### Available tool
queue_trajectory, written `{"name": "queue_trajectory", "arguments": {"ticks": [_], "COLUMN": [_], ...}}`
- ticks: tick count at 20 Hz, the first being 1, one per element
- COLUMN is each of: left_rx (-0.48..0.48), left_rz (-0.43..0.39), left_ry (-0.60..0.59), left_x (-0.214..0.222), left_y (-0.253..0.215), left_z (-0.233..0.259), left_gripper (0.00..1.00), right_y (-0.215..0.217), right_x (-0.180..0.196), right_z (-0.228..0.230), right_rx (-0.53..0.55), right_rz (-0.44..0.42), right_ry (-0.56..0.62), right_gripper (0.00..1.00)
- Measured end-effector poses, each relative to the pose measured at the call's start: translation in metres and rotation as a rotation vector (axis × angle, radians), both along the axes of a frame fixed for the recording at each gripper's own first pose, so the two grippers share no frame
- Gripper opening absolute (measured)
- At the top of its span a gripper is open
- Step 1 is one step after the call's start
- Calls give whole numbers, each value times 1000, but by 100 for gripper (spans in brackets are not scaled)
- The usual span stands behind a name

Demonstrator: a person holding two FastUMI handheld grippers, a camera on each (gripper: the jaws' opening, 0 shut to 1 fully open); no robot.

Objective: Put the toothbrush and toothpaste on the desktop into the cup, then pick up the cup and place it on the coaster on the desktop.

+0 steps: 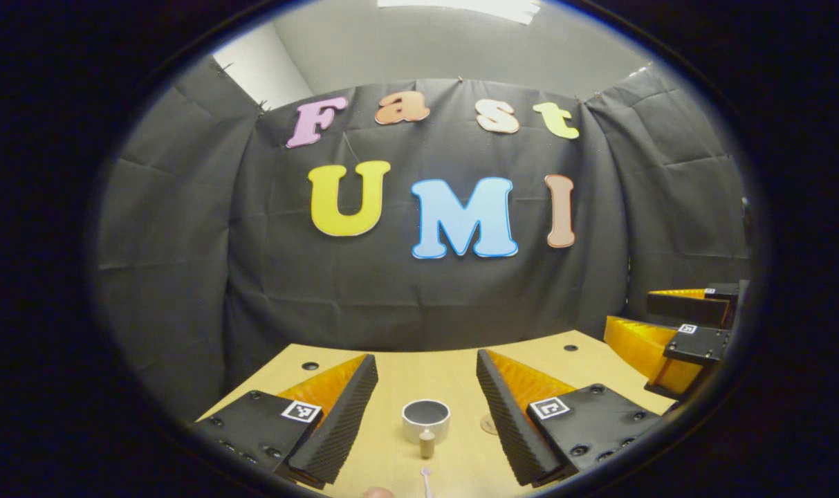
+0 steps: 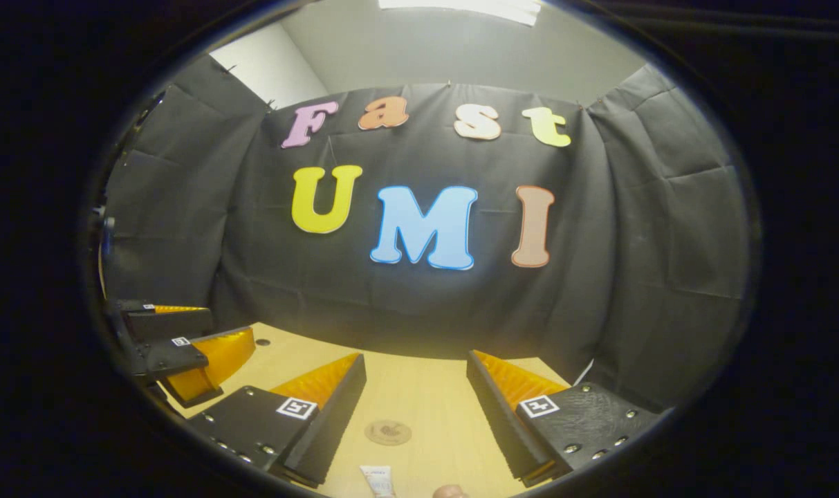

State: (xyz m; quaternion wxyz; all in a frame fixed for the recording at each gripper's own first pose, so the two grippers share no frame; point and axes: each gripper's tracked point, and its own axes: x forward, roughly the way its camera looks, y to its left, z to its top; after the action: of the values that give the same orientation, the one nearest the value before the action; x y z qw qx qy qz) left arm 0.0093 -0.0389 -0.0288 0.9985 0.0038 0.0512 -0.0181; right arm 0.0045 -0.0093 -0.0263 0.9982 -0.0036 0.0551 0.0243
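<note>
Both grippers hover above the desk (image 1: 405, 384) with jaws apart, holding nothing: left gripper (image 1: 426, 377) faces the cup (image 1: 426, 418), right gripper (image 2: 416, 373) faces the coaster (image 2: 388, 433), toothpaste (image 2: 378, 481) lying near

Empty grey cup (image 1: 426, 418) upright on desktop (image 1: 454, 377), round coaster (image 2: 388, 433) flat

In your left gripper view, the toothbrush (image 1: 426, 478) runs off the edge at 6 o'clock, so you see just its small head. A pinkish rounded thing (image 1: 377, 492) at 7 o'clock is cut off too; what it is cannot be told. The coaster (image 1: 489, 424) is mostly hidden behind a finger. In your right gripper view, the toothpaste (image 2: 379, 481) is cropped at 6 o'clock, and a similar rounded blob (image 2: 450, 492) beside it stays unidentifiable.
</note>
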Motion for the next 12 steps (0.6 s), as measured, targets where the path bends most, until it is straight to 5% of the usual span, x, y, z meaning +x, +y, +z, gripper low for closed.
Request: {"name": "queue_trajectory", "arguments": {"ticks": [12], "left_rx": [-44], "left_rz": [-43], "left_ry": [387], "left_x": [-4], "left_y": [-22], "left_z": [-101], "left_gripper": [94], "right_y": [17], "right_x": [-3], "right_z": [-97], "right_rx": [16], "right_rz": [128], "right_ry": [389], "right_gripper": [91]}}
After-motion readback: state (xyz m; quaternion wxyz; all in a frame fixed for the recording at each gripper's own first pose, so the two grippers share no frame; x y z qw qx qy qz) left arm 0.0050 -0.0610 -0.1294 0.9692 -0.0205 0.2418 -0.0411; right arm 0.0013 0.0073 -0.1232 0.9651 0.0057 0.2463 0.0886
